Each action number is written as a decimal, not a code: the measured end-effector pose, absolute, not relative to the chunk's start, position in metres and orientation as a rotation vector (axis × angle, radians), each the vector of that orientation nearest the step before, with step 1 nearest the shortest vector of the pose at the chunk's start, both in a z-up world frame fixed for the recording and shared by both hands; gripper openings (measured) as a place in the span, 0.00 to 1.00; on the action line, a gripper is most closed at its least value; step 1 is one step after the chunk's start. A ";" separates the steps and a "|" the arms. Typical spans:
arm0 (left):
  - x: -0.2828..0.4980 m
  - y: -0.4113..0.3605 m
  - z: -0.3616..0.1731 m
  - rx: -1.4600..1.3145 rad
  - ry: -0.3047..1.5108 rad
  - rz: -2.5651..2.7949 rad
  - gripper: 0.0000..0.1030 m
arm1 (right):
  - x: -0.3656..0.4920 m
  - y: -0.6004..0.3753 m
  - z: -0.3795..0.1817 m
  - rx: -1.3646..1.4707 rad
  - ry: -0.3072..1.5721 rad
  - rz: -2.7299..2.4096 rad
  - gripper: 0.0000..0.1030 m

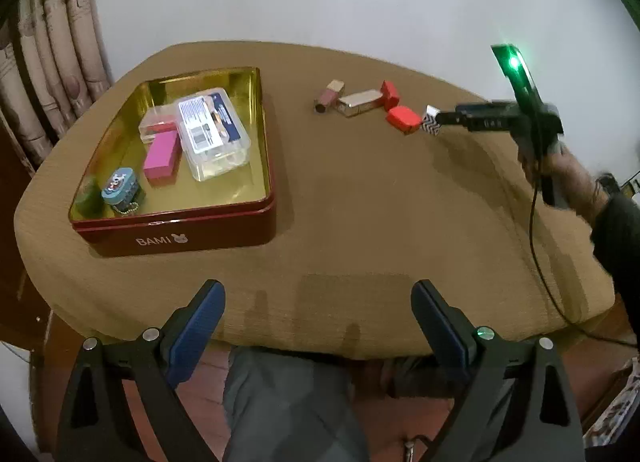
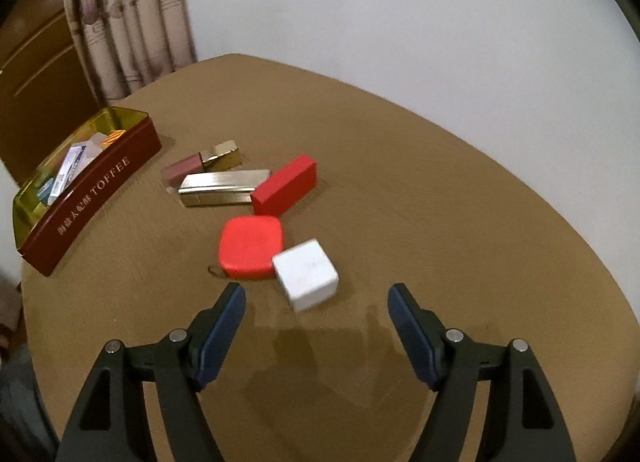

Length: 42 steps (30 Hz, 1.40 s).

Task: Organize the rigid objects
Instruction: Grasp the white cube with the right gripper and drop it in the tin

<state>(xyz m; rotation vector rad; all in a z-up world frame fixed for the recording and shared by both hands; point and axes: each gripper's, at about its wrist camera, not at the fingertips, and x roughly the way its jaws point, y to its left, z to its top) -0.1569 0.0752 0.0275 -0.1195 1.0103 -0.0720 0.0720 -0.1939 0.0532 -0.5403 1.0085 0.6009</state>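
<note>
**Right gripper lining up on white cube, tin half filled**

Bench (image 1: 360,202), brown cloth cover, carries everything. Red tin (image 1: 180,230) sits on its left part, open, already holding a clear plastic case (image 1: 214,134), a pink box (image 1: 160,158), a small blue trinket tin (image 1: 122,190) and something green, too blurred to name.

Loose items are clustered well apart from the tin: gold bar box (image 2: 224,186), red long box (image 2: 286,184), lip gloss tube (image 2: 200,166), red rounded case (image 2: 250,246), and white cube (image 2: 306,274) touching that case.

Right gripper (image 2: 316,302): jaws wide open, empty, cube just ahead between the tips. Left gripper (image 1: 318,302): jaws open, empty, hanging at the near bench edge.

Risks, my read:
- Cube sits skewed to the jaws; closing on corners could spin it or pop it out.
- Left fingertip is near the red rounded case, so advancing may shove it into the pile.
- Smooth cube faces may slip mid-carry to the tin.
</note>
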 end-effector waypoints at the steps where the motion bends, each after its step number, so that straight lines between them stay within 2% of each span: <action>1: -0.158 0.075 0.026 -0.122 1.017 -0.068 0.89 | 0.078 -0.190 0.050 -0.559 1.020 0.617 0.73; 5: -0.154 0.082 0.021 -0.158 1.044 -0.054 0.89 | 0.091 -0.179 0.036 -0.605 1.080 0.679 0.71; 6: -0.153 0.085 0.019 -0.172 1.057 -0.050 0.89 | 0.093 -0.178 0.031 -0.617 1.090 0.682 0.62; 7: -0.153 0.087 0.017 -0.182 1.066 -0.049 0.89 | 0.097 -0.177 0.025 -0.627 1.115 0.678 0.33; 8: -0.153 0.091 0.015 -0.195 1.079 -0.040 0.89 | 0.101 -0.178 0.019 -0.621 1.156 0.679 0.29; 12: -0.160 0.101 0.012 -0.240 1.097 -0.028 0.89 | 0.095 -0.187 0.031 -0.595 1.131 0.662 0.29; 17: -0.176 0.112 0.013 -0.241 1.069 0.012 0.89 | 0.066 -0.186 0.086 -0.476 1.046 0.702 0.29; 23: -0.192 0.127 0.016 -0.208 1.046 0.050 0.89 | 0.040 -0.072 0.134 -0.386 0.981 0.927 0.29; 26: -0.197 0.135 0.018 -0.165 1.031 0.081 0.89 | 0.036 0.004 0.120 -0.396 1.029 0.995 0.29; 31: -0.202 0.152 0.017 -0.116 1.012 0.136 0.89 | 0.037 0.105 0.051 -0.429 1.154 0.961 0.29; 40: -0.200 0.179 0.014 -0.210 1.013 0.151 0.90 | 0.062 0.157 -0.009 -0.344 1.282 0.856 0.30; 42: -0.199 0.177 0.012 -0.213 1.022 0.148 0.90 | 0.064 0.168 -0.019 -0.335 1.295 0.828 0.38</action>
